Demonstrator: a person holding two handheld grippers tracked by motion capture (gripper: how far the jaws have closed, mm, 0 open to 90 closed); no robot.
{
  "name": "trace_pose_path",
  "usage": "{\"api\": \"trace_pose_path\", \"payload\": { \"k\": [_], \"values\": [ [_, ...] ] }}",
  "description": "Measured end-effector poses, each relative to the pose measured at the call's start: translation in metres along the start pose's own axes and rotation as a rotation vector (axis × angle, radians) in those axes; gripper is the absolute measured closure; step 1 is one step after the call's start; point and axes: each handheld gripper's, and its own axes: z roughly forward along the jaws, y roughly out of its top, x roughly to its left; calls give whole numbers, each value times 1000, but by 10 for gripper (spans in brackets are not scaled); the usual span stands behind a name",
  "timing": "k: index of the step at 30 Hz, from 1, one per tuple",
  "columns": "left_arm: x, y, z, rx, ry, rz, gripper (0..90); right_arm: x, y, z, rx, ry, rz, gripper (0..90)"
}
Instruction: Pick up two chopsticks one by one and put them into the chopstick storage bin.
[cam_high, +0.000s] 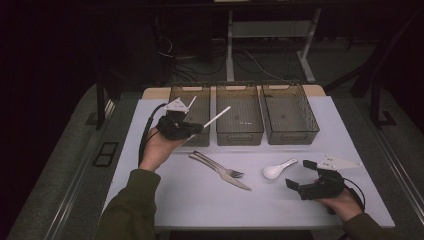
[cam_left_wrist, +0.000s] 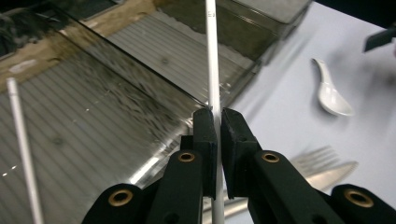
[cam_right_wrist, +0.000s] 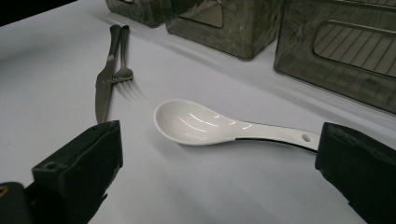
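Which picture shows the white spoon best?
The right gripper view: the white spoon lies close and sharp, bowl and handle hole clear. The high view shows it small; the left gripper view shows it far off, slightly blurred.

A thin white straw (cam_high: 216, 116) is held clamped between the closed jaws of the left hand-held gripper (cam_high: 192, 131), raised above the surface at the near edge of the leftmost grey bin (cam_high: 197, 111). In the high view it is seen tilted, its free end slanting up and to the right over the gap between the leftmost and the middle bin. In the left gripper view the straw (cam_left_wrist: 212, 60) is seen running straight up from the pinched jaws, with its lower end passing down between them; faint markings are visible near its upper end, too small to be read.
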Motion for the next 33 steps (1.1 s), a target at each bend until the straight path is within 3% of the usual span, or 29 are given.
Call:
{"api": "trace_pose_path", "payload": {
  "k": [12, 17, 18, 19, 20, 26, 33],
  "values": [
    [32, 21, 7, -20, 71, -9, 840, -1, 0, 0, -12, 3, 1, 9],
    [46, 28, 11, -40, 88, -6, 840, 0, 0, -1, -11, 4, 9, 9],
    [49, 29, 11, -25, 98, 8, 840, 0, 0, -1, -12, 5, 9, 9],
    [50, 29, 14, -47, 108, -16, 840, 0, 0, -1, -12, 5, 9, 9],
    [53, 30, 15, -37, 114, 0, 840, 0, 0, -1, -14, 6, 7, 9],
    [67, 31, 26, -44, 154, -18, 840, 0, 0, -1, -18, 12, 13, 9],
    [86, 20, 38, -36, 203, -83, 840, 0, 0, -2, -19, 14, 15, 9]
  ]
}}
